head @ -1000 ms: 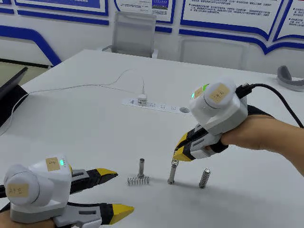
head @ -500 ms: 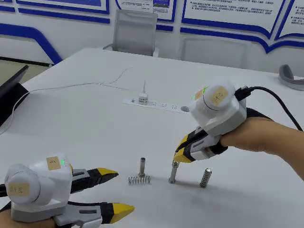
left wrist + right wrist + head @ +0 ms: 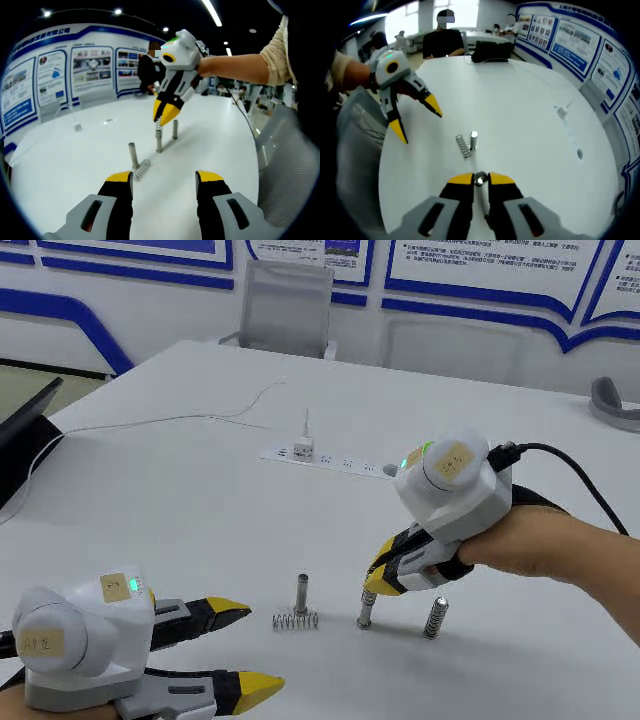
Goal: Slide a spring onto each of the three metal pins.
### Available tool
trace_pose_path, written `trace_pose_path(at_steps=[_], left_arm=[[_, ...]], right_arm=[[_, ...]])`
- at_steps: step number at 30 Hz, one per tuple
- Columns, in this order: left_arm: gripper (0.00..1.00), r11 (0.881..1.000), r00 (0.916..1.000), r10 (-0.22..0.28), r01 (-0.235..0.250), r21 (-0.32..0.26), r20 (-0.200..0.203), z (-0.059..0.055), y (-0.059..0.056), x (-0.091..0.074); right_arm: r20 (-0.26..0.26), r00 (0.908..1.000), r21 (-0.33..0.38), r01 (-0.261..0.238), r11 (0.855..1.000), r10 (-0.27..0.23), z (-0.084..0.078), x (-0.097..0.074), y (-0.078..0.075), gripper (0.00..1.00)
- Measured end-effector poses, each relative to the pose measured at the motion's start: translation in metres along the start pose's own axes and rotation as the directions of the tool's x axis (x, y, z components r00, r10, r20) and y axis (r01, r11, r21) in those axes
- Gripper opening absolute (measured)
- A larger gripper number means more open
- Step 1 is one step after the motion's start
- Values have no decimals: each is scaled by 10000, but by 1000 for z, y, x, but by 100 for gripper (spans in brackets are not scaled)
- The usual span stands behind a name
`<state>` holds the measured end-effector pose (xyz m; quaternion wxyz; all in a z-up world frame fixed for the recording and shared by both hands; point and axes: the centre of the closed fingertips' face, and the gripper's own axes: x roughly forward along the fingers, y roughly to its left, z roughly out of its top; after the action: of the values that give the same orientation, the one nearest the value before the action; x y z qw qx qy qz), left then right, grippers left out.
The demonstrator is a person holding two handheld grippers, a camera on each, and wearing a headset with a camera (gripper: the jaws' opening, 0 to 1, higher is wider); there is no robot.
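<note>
Right gripper (image 3: 376, 583) tight around spring (image 3: 368, 599) on middle pin (image 3: 364, 621)

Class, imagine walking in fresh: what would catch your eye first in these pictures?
The right tongs, pinching a spring atop the middle pin at centre. Left of it, a loose spring lies beside a bare pin; the open left tongs sit lower left.

White power strip (image 3: 330, 461) on the table (image 3: 150, 510) (thin cable (image 3: 170, 423) leftward), grey chair (image 3: 288, 310) behind, blue-trimmed posters (image 3: 480, 265)
</note>
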<state>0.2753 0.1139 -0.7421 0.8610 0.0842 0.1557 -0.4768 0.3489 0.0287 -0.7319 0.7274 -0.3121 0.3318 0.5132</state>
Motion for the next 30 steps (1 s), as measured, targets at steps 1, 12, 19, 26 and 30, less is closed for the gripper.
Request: trace_pose_path(at_steps=[1,12,19,26,30], left_arm=[[51,10000,10000,4,-4,-3,-8,0,0,0],[51,10000,10000,41,-41,-18,-44,-2,0,-1],[51,10000,10000,44,-44,-31,-74,-3,0,0],[50,10000,10000,42,-42,-19,-76,-3,0,1],[50,10000,9999,46,-46,-23,-92,-3,1,0]], right_arm=[[-3,10000,19,7,10000,-7,0,1,0,12],[8,10000,150,90,9998,-90,-3,10,0,12],[-78,9999,212,92,9997,-90,-7,16,0,12],[-127,9999,261,63,9996,-59,-9,22,0,12],[-167,9999,318,43,9995,-38,-13,25,0,12]])
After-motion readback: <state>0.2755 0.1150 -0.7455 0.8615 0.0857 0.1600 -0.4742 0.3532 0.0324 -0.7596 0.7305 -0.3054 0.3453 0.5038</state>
